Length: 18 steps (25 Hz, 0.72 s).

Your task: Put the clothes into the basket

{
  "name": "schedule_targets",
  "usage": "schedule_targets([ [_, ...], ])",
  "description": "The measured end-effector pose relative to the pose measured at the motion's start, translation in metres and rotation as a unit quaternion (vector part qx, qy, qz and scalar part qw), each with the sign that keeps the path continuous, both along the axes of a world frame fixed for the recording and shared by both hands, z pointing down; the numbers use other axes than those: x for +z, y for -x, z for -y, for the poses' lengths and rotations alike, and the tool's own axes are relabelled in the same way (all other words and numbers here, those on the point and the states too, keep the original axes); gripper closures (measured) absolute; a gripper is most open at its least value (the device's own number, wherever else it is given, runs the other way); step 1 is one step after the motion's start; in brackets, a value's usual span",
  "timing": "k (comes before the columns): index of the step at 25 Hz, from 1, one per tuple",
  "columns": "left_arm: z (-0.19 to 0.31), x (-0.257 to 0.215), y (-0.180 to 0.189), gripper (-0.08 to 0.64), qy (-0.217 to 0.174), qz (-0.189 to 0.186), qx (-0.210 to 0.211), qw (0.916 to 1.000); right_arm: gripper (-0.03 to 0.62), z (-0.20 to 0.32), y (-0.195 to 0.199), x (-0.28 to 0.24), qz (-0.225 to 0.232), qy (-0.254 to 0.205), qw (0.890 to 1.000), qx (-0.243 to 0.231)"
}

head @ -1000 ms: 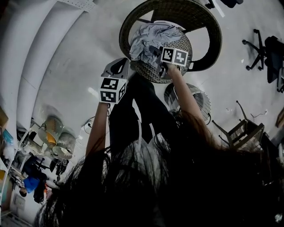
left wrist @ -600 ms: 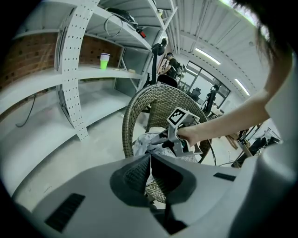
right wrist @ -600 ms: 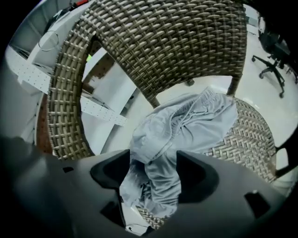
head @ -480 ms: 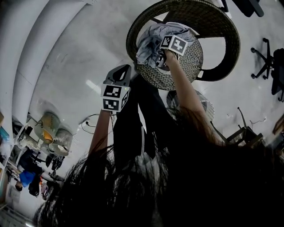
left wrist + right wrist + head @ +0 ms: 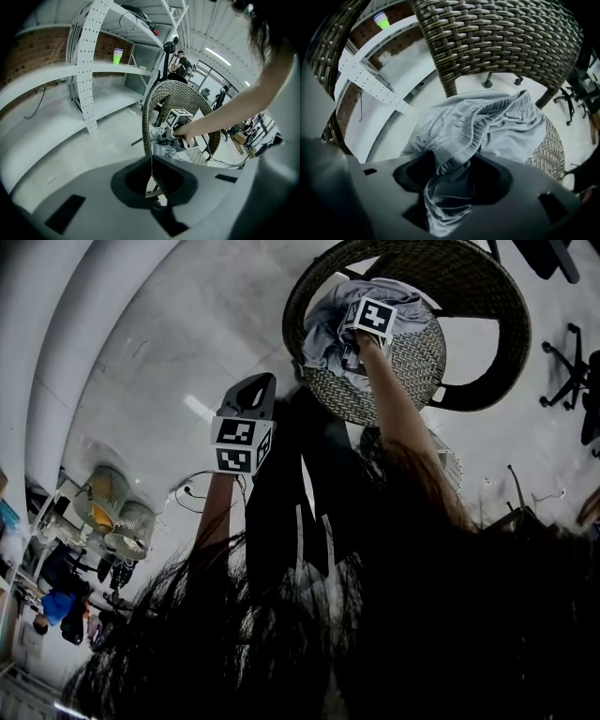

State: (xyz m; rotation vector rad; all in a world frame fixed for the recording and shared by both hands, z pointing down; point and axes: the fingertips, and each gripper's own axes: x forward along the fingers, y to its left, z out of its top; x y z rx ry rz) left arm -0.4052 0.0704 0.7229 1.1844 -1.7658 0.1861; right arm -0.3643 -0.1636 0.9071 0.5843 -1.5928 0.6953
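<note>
Grey shorts [image 5: 328,320] lie crumpled on the seat of a round wicker chair [image 5: 473,273]. My right gripper [image 5: 349,354] points straight down into them. In the right gripper view the waistband and a fold of the shorts [image 5: 487,126] run up between the two jaws of the right gripper [image 5: 454,161]. The jaws have just been closing a little but still stand wide, with dark gaps on both sides of the cloth. My left gripper [image 5: 253,395] hangs left of the chair, apart from the clothes. In its own view the left gripper [image 5: 151,161] has its jaws together on nothing.
The chair's woven back [image 5: 497,42] curves high around the seat [image 5: 417,367]. A round wire basket [image 5: 453,468] shows partly behind the right arm. White metal shelving [image 5: 93,70] stands to the left. Office chairs [image 5: 572,352] stand at the right.
My right gripper has come down onto the shorts on the chair seat and tipped to point straight down. The left gripper has sunk a little, still beside the chair.
</note>
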Motion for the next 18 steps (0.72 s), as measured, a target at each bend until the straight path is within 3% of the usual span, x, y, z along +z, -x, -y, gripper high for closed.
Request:
schedule_targets([
  [4, -0.004, -0.007, 0.001, 0.538, -0.007, 0.001, -0.001, 1.0000, 0.463, -0.005, -0.013, -0.002, -0.004, 0.023, 0.999, -0.023],
  [10, -0.013, -0.023, -0.006, 0.538, -0.009, 0.013, 0.019, 0.9997, 0.500, -0.031, -0.045, -0.020, 0.069, 0.106, 0.991, 0.053],
  [13, -0.018, -0.033, -0.005, 0.538, -0.011, 0.022, 0.023, 0.9994, 0.505, -0.044, -0.048, -0.045, 0.140, 0.137, 0.976, 0.100],
  [18, -0.022, -0.054, -0.008, 0.538, -0.019, 0.034, 0.033, 0.9987, 0.506, -0.057, -0.054, -0.103, 0.244, 0.162, 0.941, 0.169],
])
